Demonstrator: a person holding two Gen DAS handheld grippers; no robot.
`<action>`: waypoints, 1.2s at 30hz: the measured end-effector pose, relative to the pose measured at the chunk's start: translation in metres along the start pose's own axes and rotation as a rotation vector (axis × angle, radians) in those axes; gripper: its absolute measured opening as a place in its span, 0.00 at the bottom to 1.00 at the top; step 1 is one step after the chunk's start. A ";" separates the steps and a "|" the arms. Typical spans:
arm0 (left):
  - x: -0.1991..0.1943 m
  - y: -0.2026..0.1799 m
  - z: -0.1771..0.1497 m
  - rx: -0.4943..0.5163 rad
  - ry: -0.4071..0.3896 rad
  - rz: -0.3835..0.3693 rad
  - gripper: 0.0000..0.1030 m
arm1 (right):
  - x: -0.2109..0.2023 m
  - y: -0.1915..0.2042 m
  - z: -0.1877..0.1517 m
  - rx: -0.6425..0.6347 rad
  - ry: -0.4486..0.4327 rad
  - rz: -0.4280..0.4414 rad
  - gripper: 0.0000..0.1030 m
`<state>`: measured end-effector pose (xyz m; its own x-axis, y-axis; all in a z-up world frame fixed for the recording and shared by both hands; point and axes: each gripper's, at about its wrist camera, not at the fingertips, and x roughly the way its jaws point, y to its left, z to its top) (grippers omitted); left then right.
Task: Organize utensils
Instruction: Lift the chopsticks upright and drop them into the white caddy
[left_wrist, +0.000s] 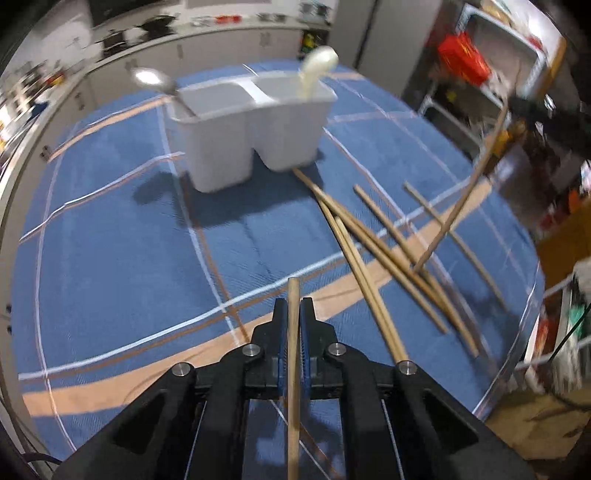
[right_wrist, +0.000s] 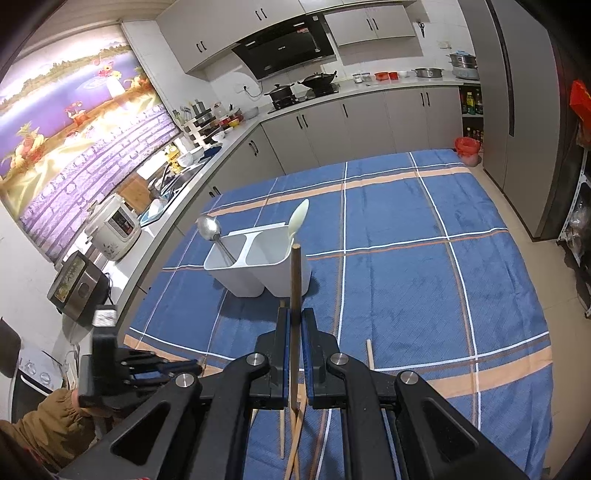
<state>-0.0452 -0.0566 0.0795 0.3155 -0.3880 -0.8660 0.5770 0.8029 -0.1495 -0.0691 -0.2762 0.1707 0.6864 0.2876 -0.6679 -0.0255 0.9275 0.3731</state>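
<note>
A white two-compartment utensil holder (left_wrist: 251, 125) stands on the blue plaid cloth; it also shows in the right wrist view (right_wrist: 258, 264). A metal spoon (left_wrist: 155, 82) leans in its left compartment and a white plastic spoon (left_wrist: 317, 70) in its right. Several wooden chopsticks (left_wrist: 384, 251) lie loose on the cloth to the right. My left gripper (left_wrist: 294, 314) is shut on a chopstick (left_wrist: 293, 369), low above the cloth. My right gripper (right_wrist: 295, 321) is shut on a darker chopstick (right_wrist: 295, 288), held upright in front of the holder; in the left wrist view that chopstick (left_wrist: 469, 188) hangs over the loose pile.
The blue plaid cloth (right_wrist: 406, 229) covers the table. Kitchen counters with a rice cooker (right_wrist: 114, 227) and an appliance (right_wrist: 79, 286) run along the left. A red bin (right_wrist: 468, 149) stands on the floor beyond the table. Shelving (left_wrist: 498, 74) is at the right.
</note>
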 end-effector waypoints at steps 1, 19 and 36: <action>-0.008 0.004 0.000 -0.029 -0.020 0.009 0.06 | -0.001 0.000 0.000 -0.001 -0.004 0.001 0.06; -0.177 0.015 0.066 -0.256 -0.593 0.177 0.06 | -0.053 0.044 0.045 -0.124 -0.176 0.031 0.06; -0.127 0.053 0.220 -0.363 -0.828 0.223 0.06 | 0.014 0.074 0.136 -0.147 -0.257 -0.040 0.06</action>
<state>0.1111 -0.0643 0.2861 0.9080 -0.2951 -0.2974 0.2119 0.9358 -0.2818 0.0379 -0.2364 0.2762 0.8498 0.1978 -0.4885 -0.0870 0.9668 0.2401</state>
